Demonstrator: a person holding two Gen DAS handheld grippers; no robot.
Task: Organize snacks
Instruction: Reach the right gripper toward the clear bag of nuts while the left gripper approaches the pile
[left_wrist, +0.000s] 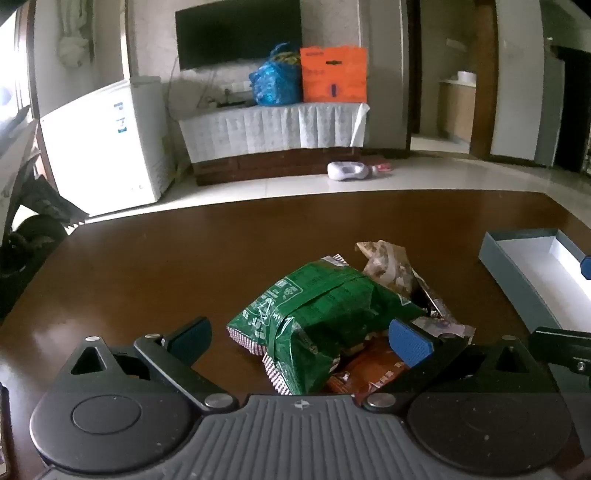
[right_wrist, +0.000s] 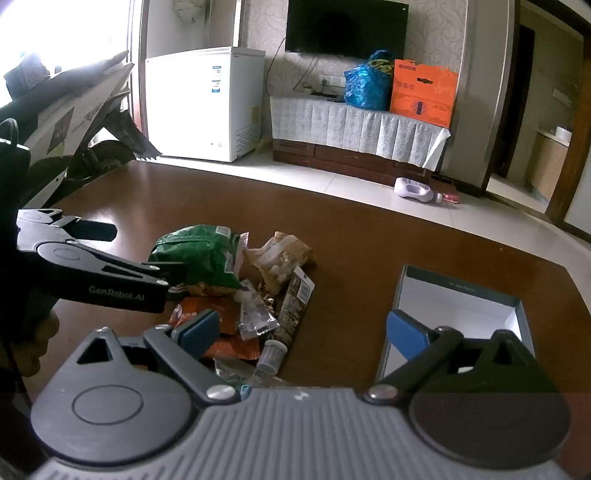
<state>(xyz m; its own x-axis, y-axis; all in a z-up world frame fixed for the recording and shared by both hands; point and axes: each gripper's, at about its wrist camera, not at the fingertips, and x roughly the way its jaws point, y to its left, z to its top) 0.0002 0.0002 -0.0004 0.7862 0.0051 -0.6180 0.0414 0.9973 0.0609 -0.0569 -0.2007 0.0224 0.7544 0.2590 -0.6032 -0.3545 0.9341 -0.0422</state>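
Note:
A pile of snack packets lies on the brown table (left_wrist: 184, 266). A green bag (left_wrist: 314, 317) is on top, with a tan packet (left_wrist: 388, 266) behind it and an orange packet (left_wrist: 369, 373) under it. My left gripper (left_wrist: 301, 338) is open, its fingers either side of the green bag's near end. In the right wrist view the green bag (right_wrist: 199, 254), tan packet (right_wrist: 280, 258), orange packet (right_wrist: 229, 332) and a clear packet (right_wrist: 255, 314) show. My right gripper (right_wrist: 303, 330) is open and empty, between the pile and the open grey box (right_wrist: 458, 314).
The grey box (left_wrist: 517, 269) with a white inside stands at the table's right. Beyond the table are a white freezer (right_wrist: 207, 107), a cabinet (right_wrist: 354, 122) with blue and orange bags, a TV and a scooter (right_wrist: 74, 122) at left.

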